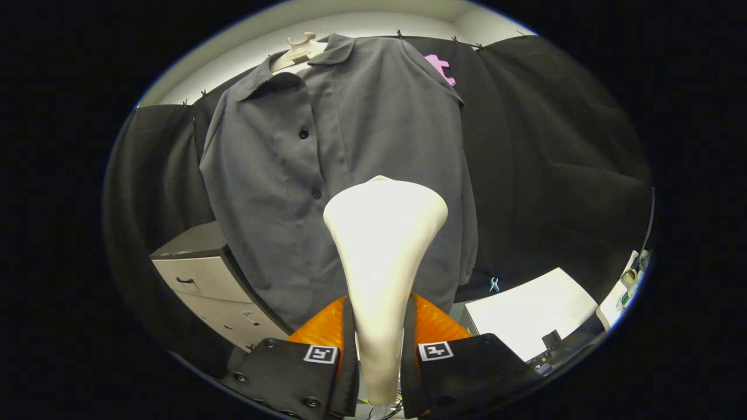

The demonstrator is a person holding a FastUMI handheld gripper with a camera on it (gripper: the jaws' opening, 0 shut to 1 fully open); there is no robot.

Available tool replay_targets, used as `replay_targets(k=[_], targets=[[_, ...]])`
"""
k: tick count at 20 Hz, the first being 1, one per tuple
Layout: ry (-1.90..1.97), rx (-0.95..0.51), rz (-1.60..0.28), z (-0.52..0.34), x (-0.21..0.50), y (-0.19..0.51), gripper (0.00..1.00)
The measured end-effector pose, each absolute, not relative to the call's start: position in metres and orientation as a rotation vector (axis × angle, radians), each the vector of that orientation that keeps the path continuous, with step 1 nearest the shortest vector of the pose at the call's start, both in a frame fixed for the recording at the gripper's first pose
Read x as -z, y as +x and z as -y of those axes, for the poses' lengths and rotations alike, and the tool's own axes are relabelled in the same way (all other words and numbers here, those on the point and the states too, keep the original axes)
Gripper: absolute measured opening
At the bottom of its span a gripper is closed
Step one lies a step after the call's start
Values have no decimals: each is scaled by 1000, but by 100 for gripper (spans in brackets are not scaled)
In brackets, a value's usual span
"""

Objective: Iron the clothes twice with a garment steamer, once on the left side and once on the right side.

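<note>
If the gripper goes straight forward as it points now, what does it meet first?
Most likely the grey button-up shirt on its hanger. The gripper is shut on the cream-white garment steamer, whose wide head would touch the shirt front first. The gap between them is hard to judge.

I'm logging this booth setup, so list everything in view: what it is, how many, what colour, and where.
Shirt: one, dark grey, buttoned, hanging ahead of the fingers.
Hanger: one, cream, at the shirt's collar.
Garment steamer: one, cream-white, handle between the fingers, head up in front of the shirt.
Cabinet: one, light grey with drawers, beside the shirt's lower edge.
White board: one, flat, low on the other side of the shirt.
Small clip: one, pale blue, on the black cloth beside the shirt's hem.
Gripper: one, black and orange fingers, both pressed on the steamer's handle.
</note>
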State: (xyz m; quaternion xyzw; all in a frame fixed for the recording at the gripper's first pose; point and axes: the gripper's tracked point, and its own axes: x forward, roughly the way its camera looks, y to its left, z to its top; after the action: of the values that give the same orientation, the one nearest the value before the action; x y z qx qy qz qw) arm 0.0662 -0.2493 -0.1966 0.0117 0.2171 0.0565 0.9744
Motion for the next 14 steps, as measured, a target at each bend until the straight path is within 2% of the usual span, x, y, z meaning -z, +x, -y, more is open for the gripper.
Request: replay_targets(k=[10,14], targets=[[-30,-131,-185,177,34,35,37],[-18,-119,-114,171,-8,7,36]])
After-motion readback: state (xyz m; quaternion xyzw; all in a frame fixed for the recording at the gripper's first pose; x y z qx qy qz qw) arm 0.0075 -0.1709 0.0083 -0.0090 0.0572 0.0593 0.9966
